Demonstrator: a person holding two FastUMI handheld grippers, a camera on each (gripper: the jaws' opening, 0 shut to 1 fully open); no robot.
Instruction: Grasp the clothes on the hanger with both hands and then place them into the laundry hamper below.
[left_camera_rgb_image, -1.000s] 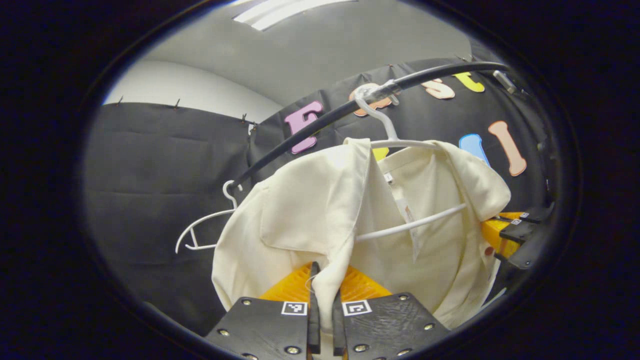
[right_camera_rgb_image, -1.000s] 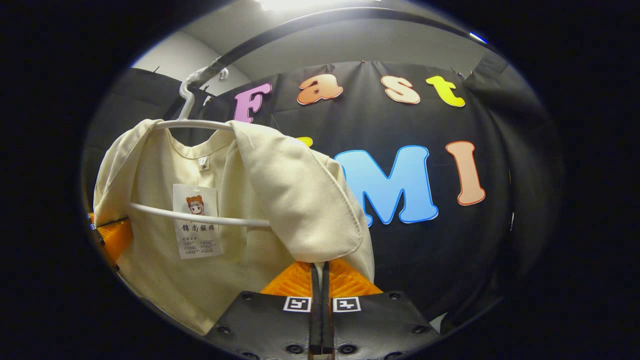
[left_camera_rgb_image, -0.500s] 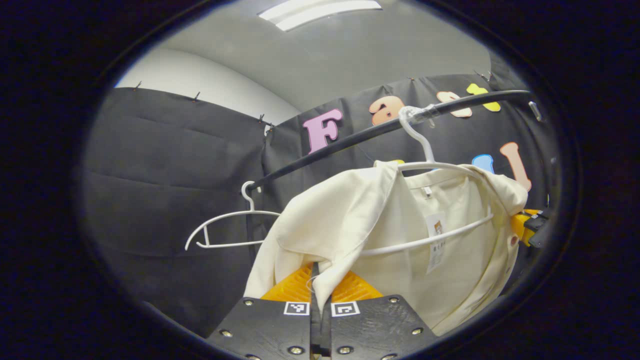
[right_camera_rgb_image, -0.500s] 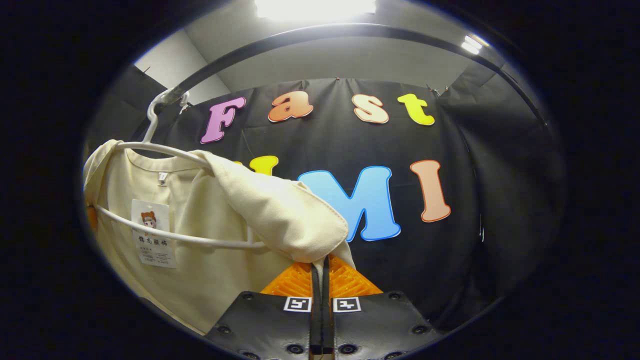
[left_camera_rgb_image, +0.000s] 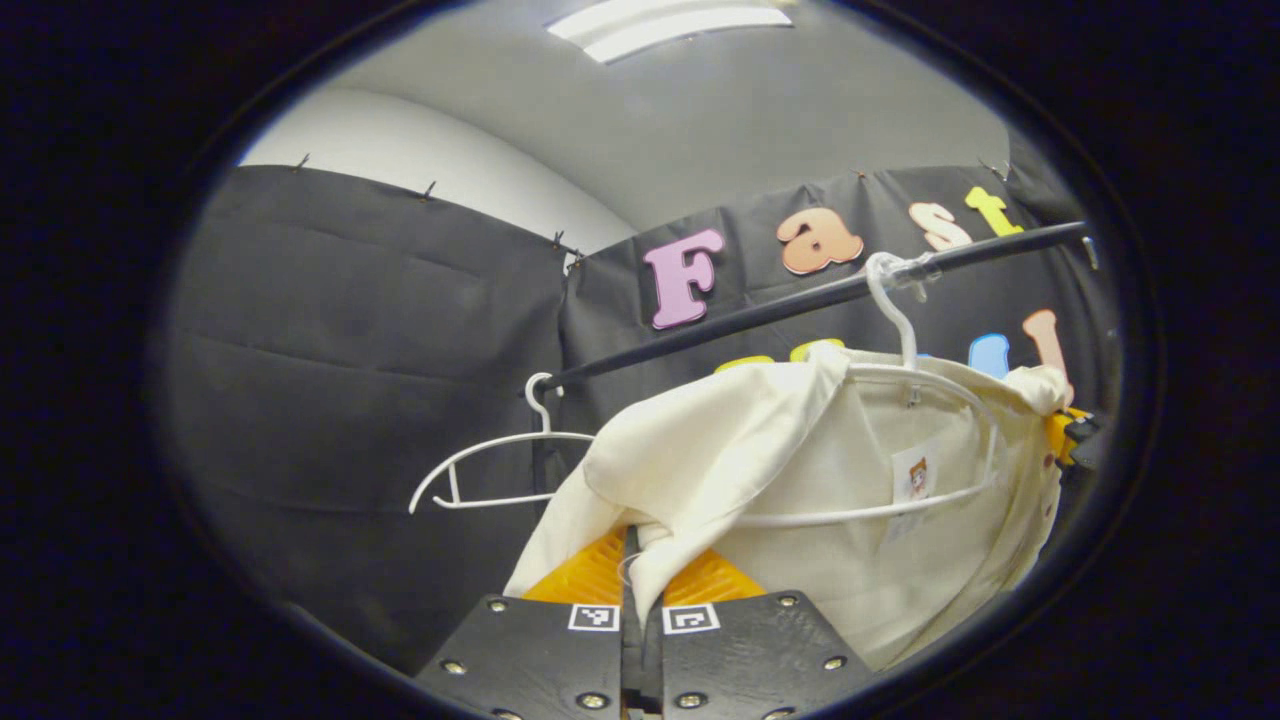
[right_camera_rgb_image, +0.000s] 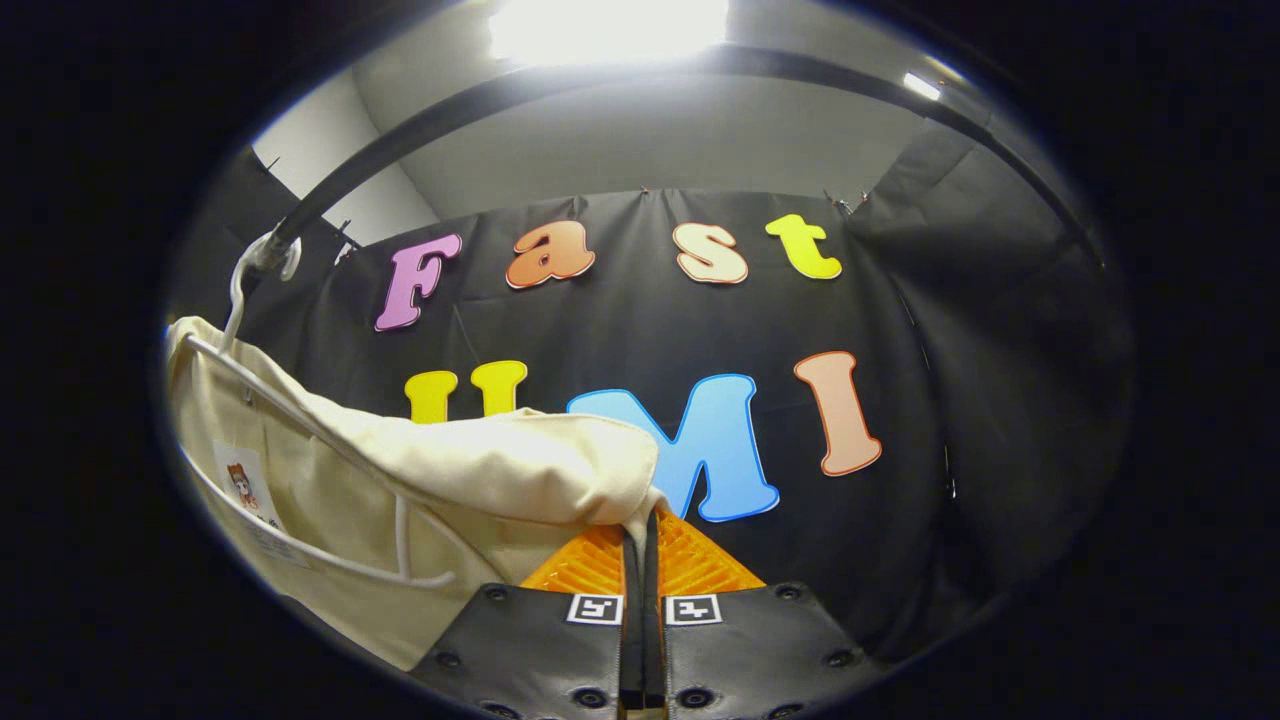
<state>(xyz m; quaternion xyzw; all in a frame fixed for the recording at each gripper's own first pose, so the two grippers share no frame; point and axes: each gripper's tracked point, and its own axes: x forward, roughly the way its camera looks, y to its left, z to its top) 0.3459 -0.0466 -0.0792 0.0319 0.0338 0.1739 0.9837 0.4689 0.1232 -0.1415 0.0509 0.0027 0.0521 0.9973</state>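
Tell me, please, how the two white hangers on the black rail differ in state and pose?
The near hanger carries the cream shirt, which the left gripper and the right gripper both pinch; the far hanger is bare. The near hanger hooks higher along the sloping black rail, the far hanger lower, near its end. Both are white and hang from that rail.

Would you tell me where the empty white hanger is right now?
In the left gripper view, the empty white hanger hangs from the black rail, left of the cream shirt, against the booth's black wall.
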